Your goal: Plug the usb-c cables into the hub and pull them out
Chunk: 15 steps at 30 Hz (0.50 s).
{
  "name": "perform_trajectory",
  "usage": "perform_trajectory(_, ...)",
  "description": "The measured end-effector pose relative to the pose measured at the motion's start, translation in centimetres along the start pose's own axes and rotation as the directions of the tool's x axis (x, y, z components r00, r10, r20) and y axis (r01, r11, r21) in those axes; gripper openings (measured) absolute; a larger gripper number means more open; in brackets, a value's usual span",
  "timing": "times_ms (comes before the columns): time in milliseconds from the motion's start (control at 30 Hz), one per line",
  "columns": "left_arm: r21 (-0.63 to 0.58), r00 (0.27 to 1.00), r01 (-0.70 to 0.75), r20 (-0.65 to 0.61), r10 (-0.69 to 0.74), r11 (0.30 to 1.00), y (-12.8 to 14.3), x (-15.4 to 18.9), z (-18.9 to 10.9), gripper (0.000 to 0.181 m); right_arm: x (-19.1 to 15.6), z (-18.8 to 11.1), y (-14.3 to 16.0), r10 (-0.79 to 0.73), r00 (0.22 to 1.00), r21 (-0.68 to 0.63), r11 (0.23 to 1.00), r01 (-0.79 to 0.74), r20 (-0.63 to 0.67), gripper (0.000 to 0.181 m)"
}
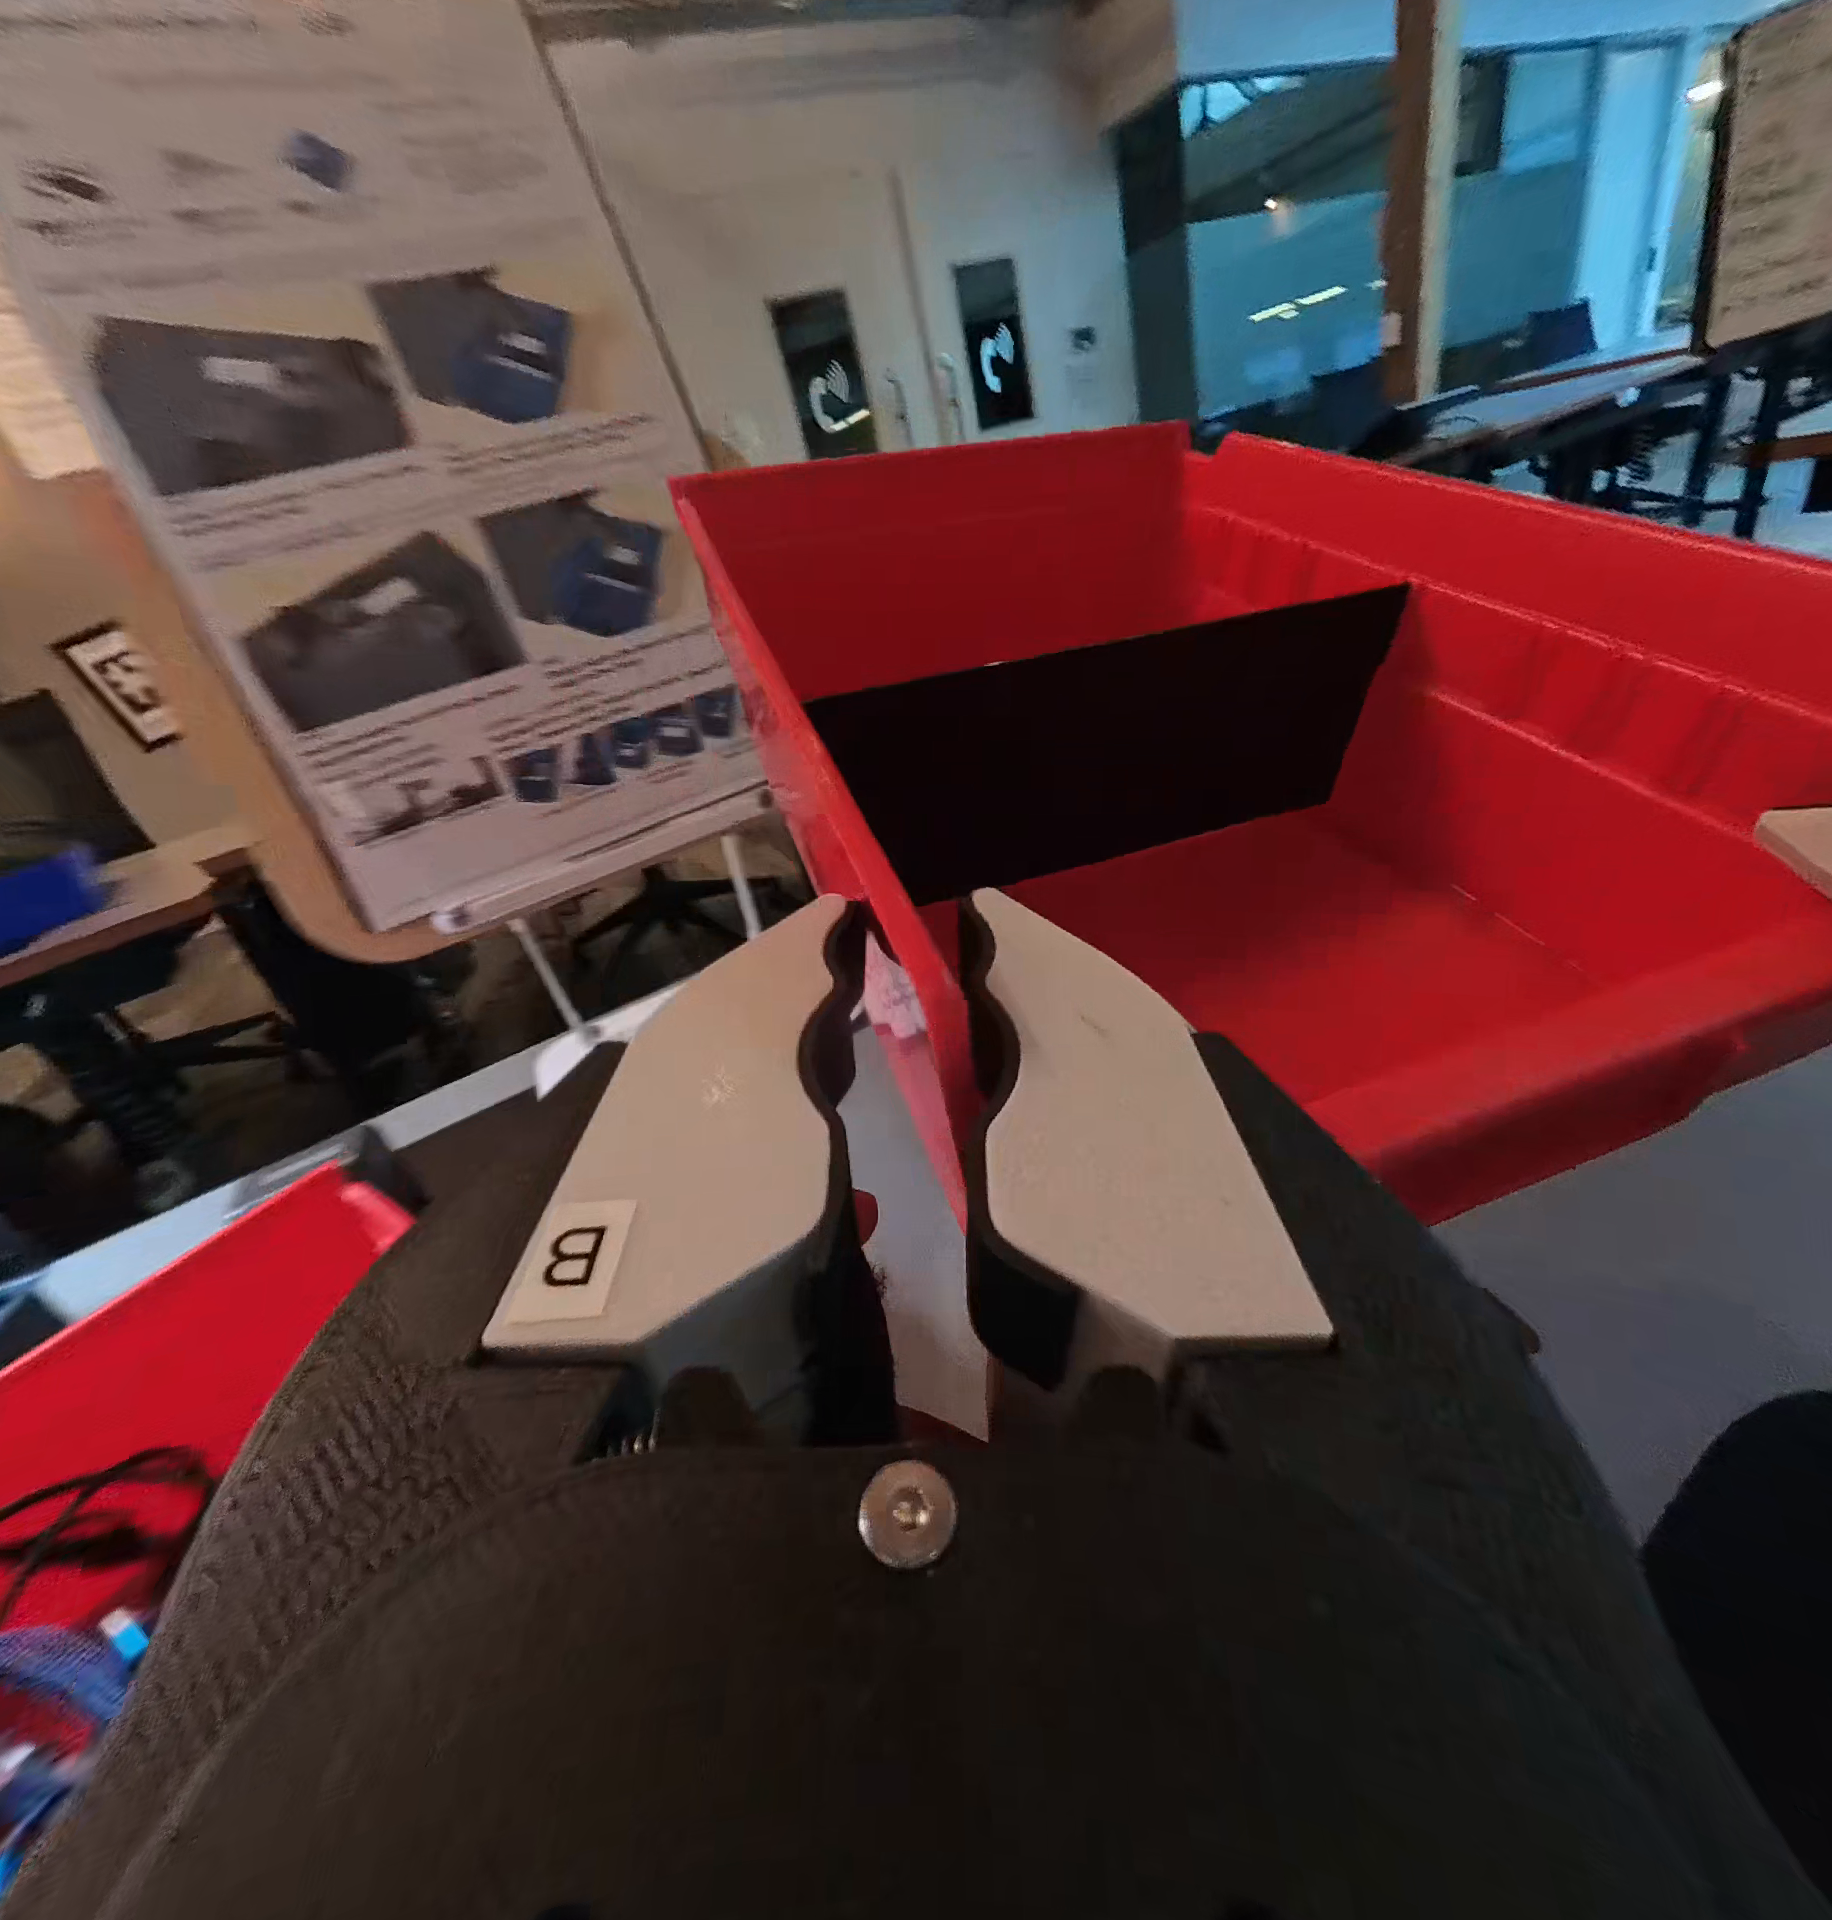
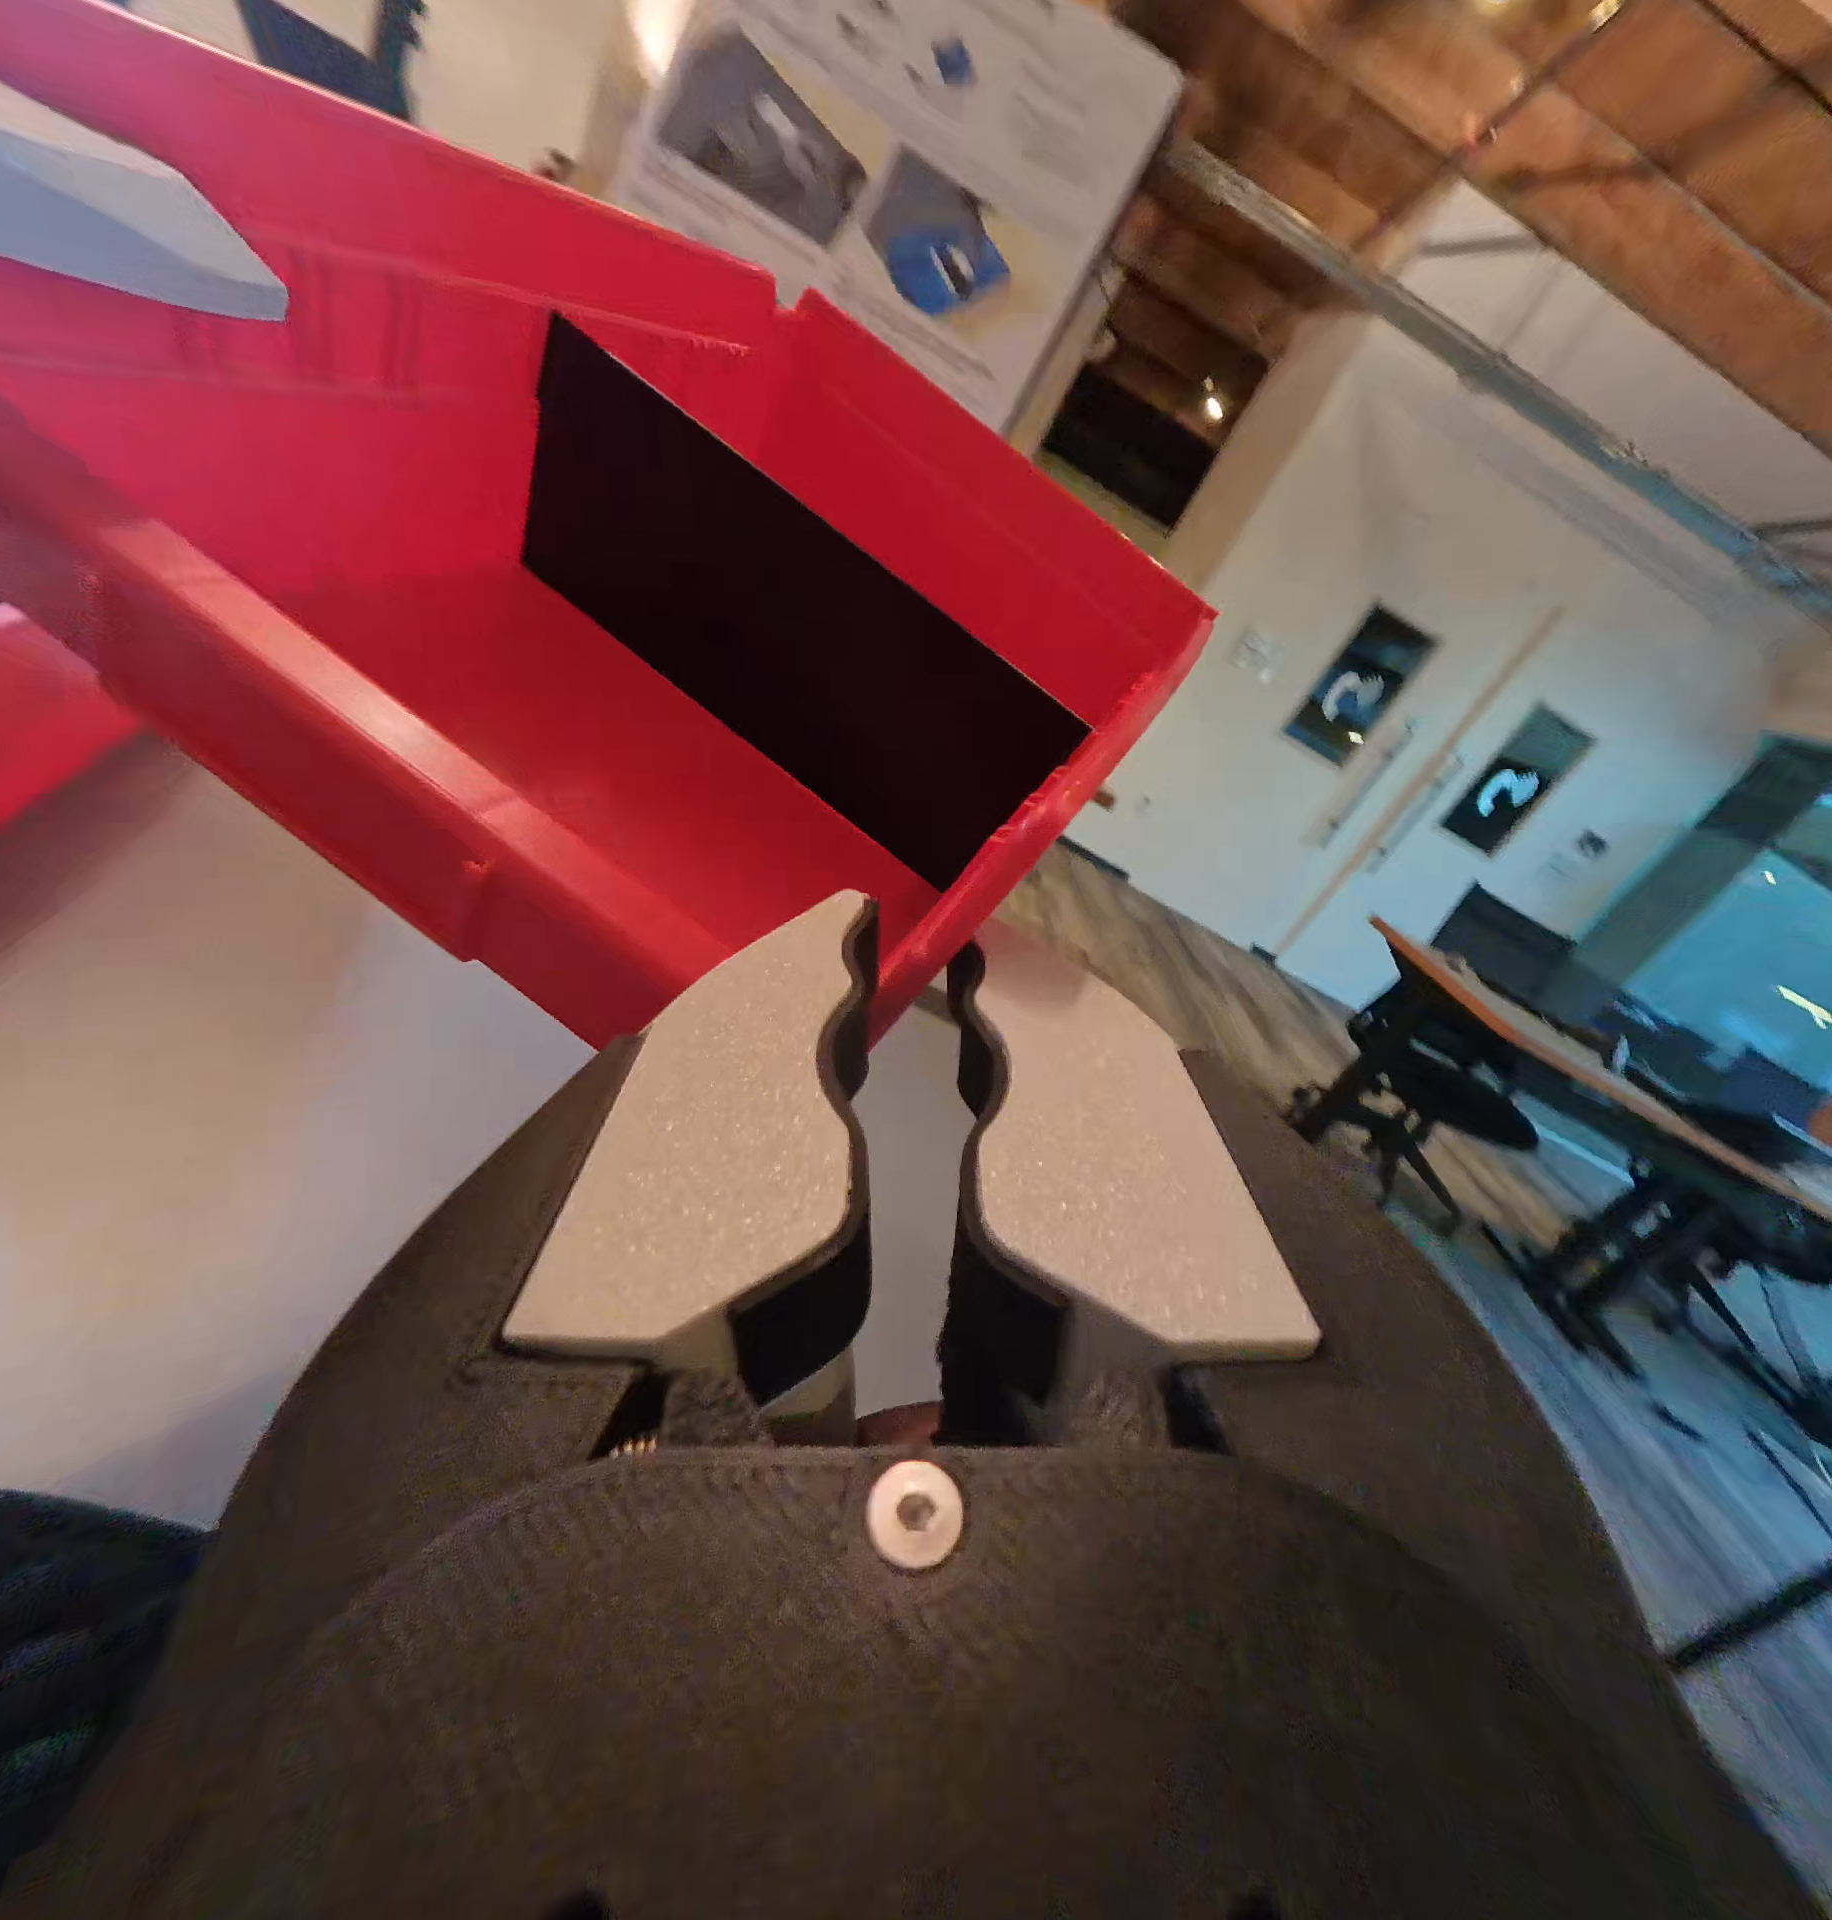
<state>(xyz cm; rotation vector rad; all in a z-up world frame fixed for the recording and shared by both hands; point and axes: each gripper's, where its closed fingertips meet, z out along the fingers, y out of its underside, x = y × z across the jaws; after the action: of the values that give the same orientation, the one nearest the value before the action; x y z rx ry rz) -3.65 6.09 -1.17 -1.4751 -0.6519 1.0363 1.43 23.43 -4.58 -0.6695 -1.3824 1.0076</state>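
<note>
An empty red plastic bin [image 1: 1577, 727] with a black divider [image 1: 1078, 748] fills both views. My left gripper [image 1: 910, 920] is shut on the bin's left side wall, which runs between its fingers. My right gripper [image 2: 914, 940] is shut on the opposite wall of the same bin [image 2: 372, 790], near the divider [image 2: 787, 644]. The bin looks tilted and held off the white table [image 2: 164, 1039]. Each gripper's grey finger shows at the other view's edge: the right one [image 1: 1826, 862] and the left one [image 2: 112, 239]. No hub is in view.
A second red bin [image 1: 164, 1382] lies at the lower left, holding a thin black cable [image 1: 50, 1517] and blue braided items [image 1: 39, 1704]. A poster board on an easel [image 1: 372, 499] stands behind. Desks and chairs [image 2: 1618, 1122] stand farther off. Across from one pair of fingers to the other is roughly 20 centimeters.
</note>
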Motion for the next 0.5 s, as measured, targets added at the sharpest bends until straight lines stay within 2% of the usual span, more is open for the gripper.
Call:
perform_trajectory(100,-0.029,0.998,0.021,-0.061,-0.022,0.999,1.6,3.2,3.6,0.016,2.4,0.0,3.7,0.036,0.998,-0.081,0.996,-0.040,-0.050,0.011)
perform_trajectory(233,-0.096,0.990,0.052,-0.128,-0.064,0.994,5.0,6.0,6.6,0.018,3.2,0.3,8.2,0.053,0.998,-0.178,0.982,-0.056,-0.022,0.012)
perform_trajectory(400,-0.176,0.981,0.100,-0.149,-0.127,0.979,9.3,7.4,8.0,0.019,2.4,1.0,12.5,0.085,0.996,-0.279,0.957,-0.075,0.025,0.013)
perform_trajectory(500,-0.208,0.976,0.120,-0.156,-0.154,0.971,10.7,7.8,8.1,0.021,1.8,1.1,14.2,0.063,0.997,-0.346,0.937,-0.041,0.050,0.014)
